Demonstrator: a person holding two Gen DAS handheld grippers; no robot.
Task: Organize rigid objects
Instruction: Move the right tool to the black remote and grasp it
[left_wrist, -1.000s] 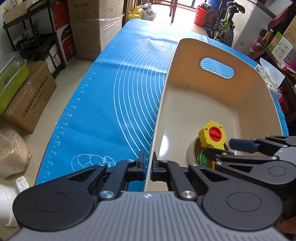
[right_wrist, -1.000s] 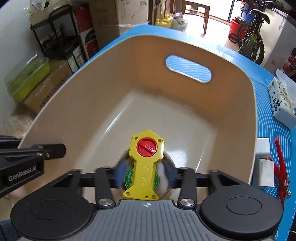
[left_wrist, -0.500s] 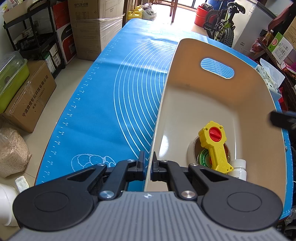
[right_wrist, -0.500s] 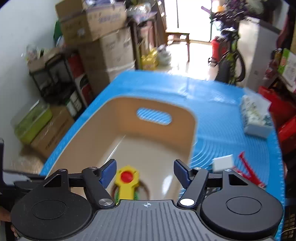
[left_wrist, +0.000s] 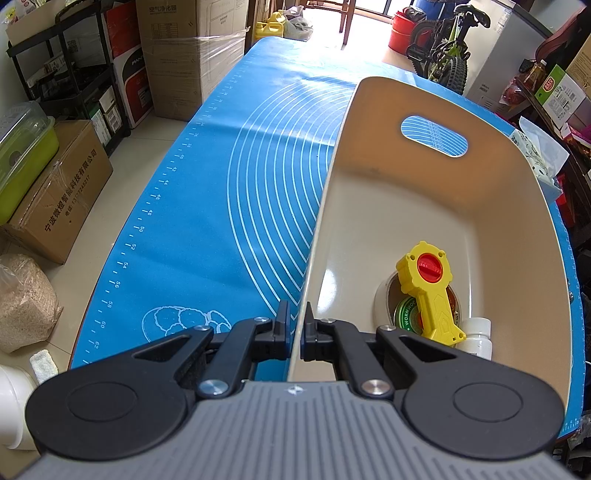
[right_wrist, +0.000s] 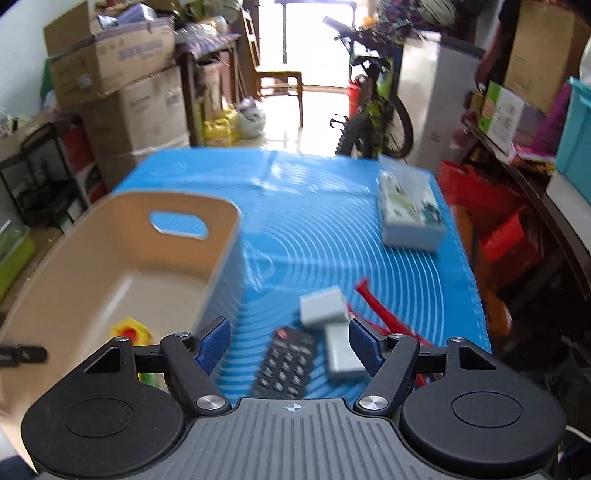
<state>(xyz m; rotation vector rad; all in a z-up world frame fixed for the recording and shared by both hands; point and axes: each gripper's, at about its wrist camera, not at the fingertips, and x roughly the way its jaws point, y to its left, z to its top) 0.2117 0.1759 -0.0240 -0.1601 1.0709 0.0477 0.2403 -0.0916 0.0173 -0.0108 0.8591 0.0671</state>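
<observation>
Beige bin (left_wrist: 517, 206) rim clenched by left tongs (left_wrist: 293, 334), black remote (right_wrist: 286, 363) under released right tongs (right_wrist: 290, 341)

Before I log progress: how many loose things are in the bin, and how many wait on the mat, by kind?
In bin:
yellow tool: 1
tape roll: 1
green tin: 1
white bottle: 1
On mat:
remote: 1
grey blocks: 2
red tool: 1
tissue pack: 1
Total: 9

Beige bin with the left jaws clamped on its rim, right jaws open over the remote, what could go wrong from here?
1. The left gripper pinches only the thin wall of the beige bin; a tug could tip it.
2. The remote touches a grey block, which may get knocked aside.
3. The yellow tool rests loosely on a tape roll and could slide.
</observation>
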